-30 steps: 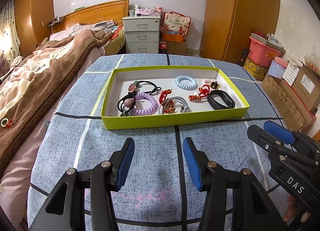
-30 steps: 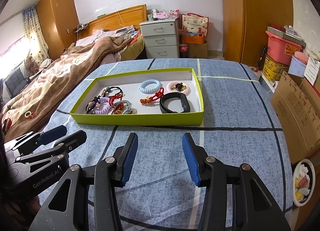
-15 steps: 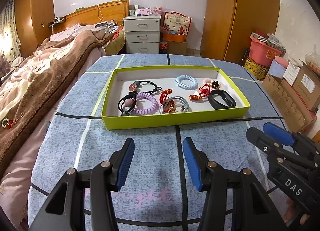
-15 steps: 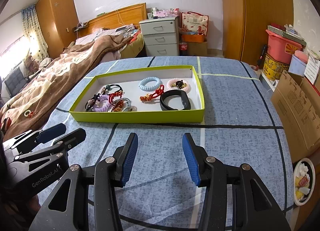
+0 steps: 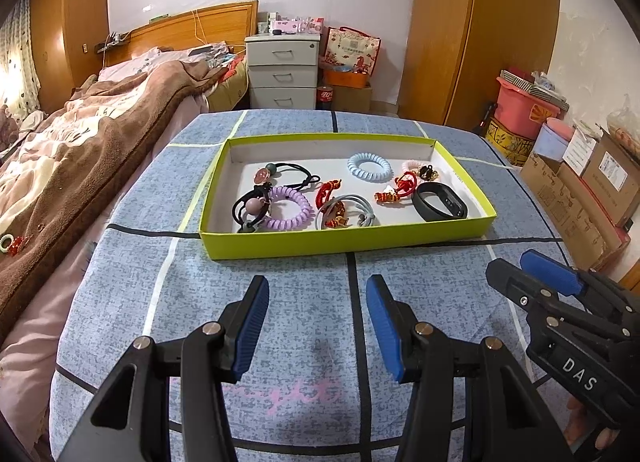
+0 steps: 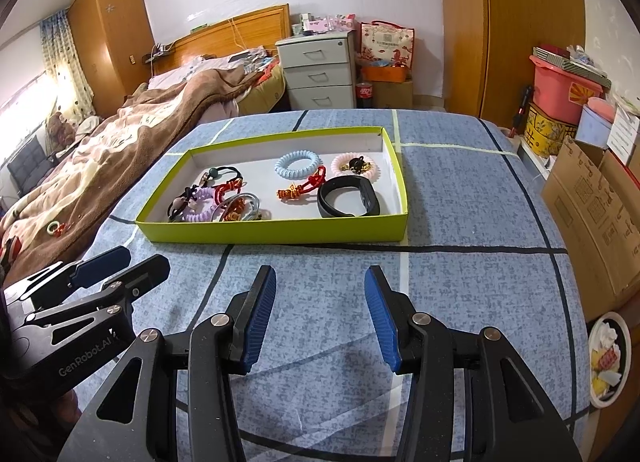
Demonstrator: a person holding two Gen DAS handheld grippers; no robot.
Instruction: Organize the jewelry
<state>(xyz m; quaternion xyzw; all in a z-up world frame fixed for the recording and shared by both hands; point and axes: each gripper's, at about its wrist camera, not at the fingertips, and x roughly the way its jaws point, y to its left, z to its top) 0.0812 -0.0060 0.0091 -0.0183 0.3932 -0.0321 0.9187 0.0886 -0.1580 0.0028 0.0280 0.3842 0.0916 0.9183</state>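
A lime-green tray (image 5: 344, 240) (image 6: 272, 233) sits mid-table on the blue cloth. It holds a black wristband (image 5: 439, 201) (image 6: 347, 196), a light-blue coil tie (image 5: 369, 167) (image 6: 298, 163), a purple coil tie (image 5: 289, 208), black hair ties (image 5: 294, 175), red knotted charms (image 5: 400, 187) (image 6: 304, 187) and a pink scrunchie (image 6: 355, 166). My left gripper (image 5: 317, 302) is open and empty, hovering short of the tray's near wall. My right gripper (image 6: 320, 294) is open and empty too; it also shows at the right in the left wrist view (image 5: 536, 274).
A bed with a brown blanket (image 5: 80, 150) runs along the table's left edge. Cardboard boxes (image 6: 592, 214) and a pink bin (image 5: 524, 106) stand to the right. A drawer unit (image 5: 282, 70) stands beyond the far edge. A plate (image 6: 608, 358) lies on the floor at right.
Both grippers have eased slightly toward the tray, staying open and empty. Nothing in the tray has moved.
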